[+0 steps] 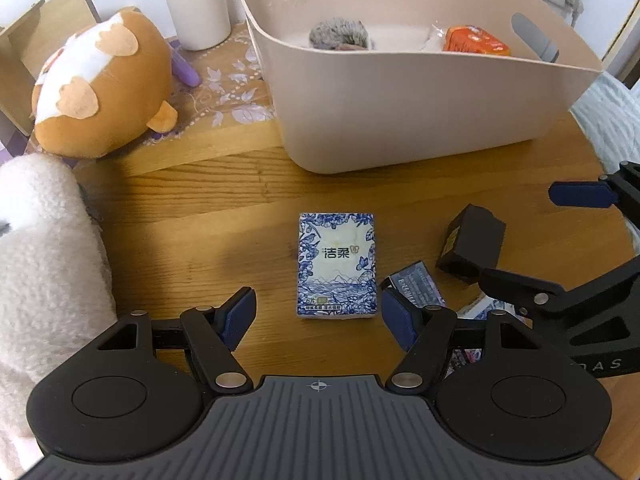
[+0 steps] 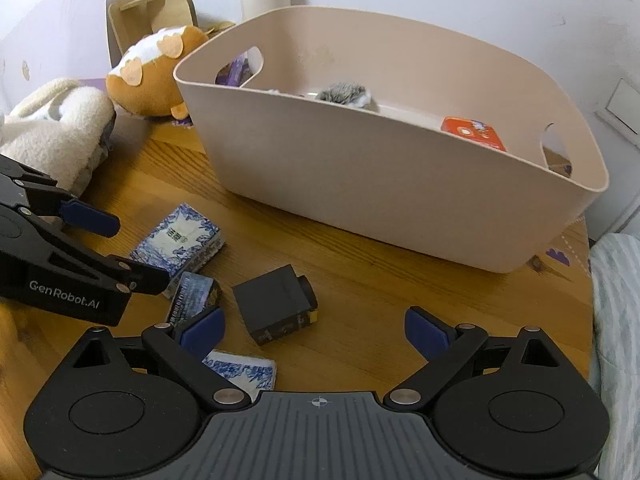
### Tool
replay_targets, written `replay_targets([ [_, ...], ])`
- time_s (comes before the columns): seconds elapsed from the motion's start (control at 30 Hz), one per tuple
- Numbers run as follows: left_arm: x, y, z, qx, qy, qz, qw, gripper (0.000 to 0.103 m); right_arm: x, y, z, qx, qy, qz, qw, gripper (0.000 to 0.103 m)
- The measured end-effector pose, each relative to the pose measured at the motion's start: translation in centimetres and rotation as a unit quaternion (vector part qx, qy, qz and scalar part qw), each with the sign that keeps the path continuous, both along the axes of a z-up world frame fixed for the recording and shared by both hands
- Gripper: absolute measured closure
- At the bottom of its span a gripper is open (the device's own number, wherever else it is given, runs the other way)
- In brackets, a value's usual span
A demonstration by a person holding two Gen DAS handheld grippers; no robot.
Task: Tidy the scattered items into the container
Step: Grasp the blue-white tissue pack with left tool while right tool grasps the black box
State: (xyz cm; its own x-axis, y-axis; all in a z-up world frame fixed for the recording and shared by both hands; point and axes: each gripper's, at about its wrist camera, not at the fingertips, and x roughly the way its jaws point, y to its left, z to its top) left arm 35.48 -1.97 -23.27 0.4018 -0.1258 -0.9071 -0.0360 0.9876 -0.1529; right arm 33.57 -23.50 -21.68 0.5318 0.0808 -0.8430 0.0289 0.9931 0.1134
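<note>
Wooden worktop (image 1: 192, 200) carries a beige container (image 1: 420, 92) at the back and, before it, a blue-and-white tissue pack (image 1: 338, 266) lying flat, its long axis pointing toward the container and straight along the left gripper (image 1: 318, 314), whose fingers stand spread just short of its near end. The pack looks light, soft and a little slippery in its wrapper, so a pinch across its two long sides should suit. The right gripper (image 2: 314, 332) is spread too, empty, near a black box (image 2: 276, 308).
</note>
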Motion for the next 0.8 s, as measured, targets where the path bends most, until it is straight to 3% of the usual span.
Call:
replay_targets([
  [0.6, 1.9, 0.2, -2.0, 0.002, 0.015, 0.001, 0.9999, 0.032, 2.5, 0.0, -2.1, 0.003, 0.011, 0.021, 1.000, 0.007],
  [0.8, 2.5, 0.3, -2.0, 0.003, 0.012, -0.002, 0.9999, 0.032, 2.7, -0.3, -2.6, 0.028, 0.010, 0.016, 0.999, 0.017],
])
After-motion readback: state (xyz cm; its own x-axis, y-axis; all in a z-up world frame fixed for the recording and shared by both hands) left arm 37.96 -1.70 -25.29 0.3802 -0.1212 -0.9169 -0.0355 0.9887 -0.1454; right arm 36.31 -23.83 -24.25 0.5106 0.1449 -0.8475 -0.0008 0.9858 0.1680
